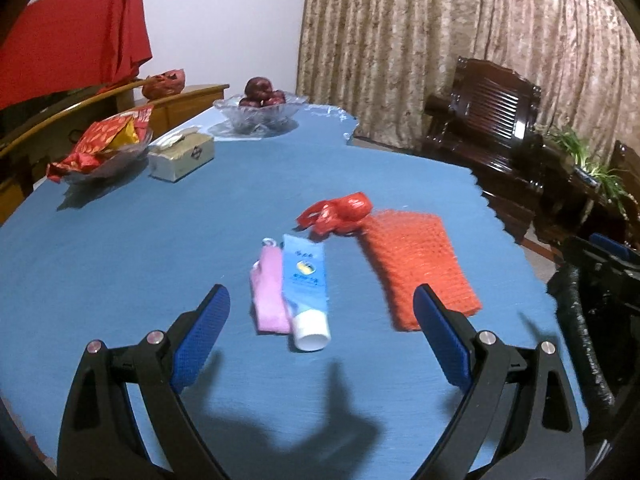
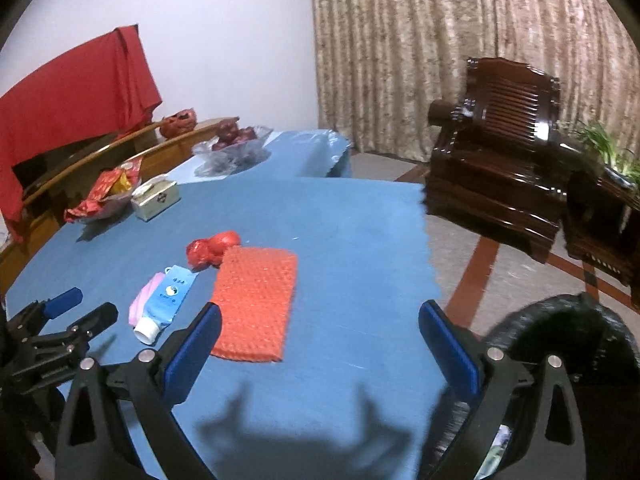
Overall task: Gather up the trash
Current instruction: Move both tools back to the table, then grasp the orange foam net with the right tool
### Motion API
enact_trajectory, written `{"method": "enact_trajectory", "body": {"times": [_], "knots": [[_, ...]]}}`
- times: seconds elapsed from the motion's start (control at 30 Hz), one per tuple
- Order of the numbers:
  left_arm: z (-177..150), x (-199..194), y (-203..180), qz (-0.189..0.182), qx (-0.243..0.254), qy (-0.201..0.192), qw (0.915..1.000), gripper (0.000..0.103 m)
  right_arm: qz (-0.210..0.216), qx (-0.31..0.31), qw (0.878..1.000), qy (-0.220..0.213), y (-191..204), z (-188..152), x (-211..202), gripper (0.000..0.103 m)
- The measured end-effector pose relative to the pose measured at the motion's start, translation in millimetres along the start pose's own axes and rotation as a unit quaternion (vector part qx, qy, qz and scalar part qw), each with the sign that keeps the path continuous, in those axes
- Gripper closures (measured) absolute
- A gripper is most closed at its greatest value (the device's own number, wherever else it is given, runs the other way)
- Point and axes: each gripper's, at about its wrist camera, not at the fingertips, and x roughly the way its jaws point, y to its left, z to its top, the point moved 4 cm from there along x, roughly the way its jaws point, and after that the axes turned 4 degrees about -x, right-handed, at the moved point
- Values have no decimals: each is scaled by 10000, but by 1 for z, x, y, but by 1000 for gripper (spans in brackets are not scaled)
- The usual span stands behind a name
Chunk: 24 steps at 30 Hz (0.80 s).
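Progress: I judge nothing collected; blue-and-white squeeze tube (image 1: 306, 292), pink flat packet (image 1: 269, 294), crumpled red plastic bag (image 1: 340, 214) and orange bubble-wrap sheet (image 1: 416, 264) all lie on the blue tablecloth (image 1: 120, 260).
Bin: black-lined trash bin (image 2: 560, 340) beside the table, right.
Left gripper (image 1: 322, 306): wide apart, empty, touching nothing, tube ahead.
Right gripper (image 2: 320, 322): released, empty, above cloth.

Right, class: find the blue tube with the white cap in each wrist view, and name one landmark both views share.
Left wrist: blue tube at centre, between the open fingers, cap nearest.
Right wrist: lower left, left of the orange mesh sheet.
Shared landmark: the tissue box.
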Motion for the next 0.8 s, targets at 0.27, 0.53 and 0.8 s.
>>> {"method": "enact_trajectory", "body": {"times": [0.27,0.53,0.8], "knots": [[-7,19,18,93,-113,126,9998,13,152,-29,9993,347,24,-11,52,11],[-9,31,28,135,-177,218,9995,15,260,23,9965,790,37,-24,92,21],[-11,40,28,80,-209,291,9993,23,352,78,9927,1148,41,-36,111,28]]}}
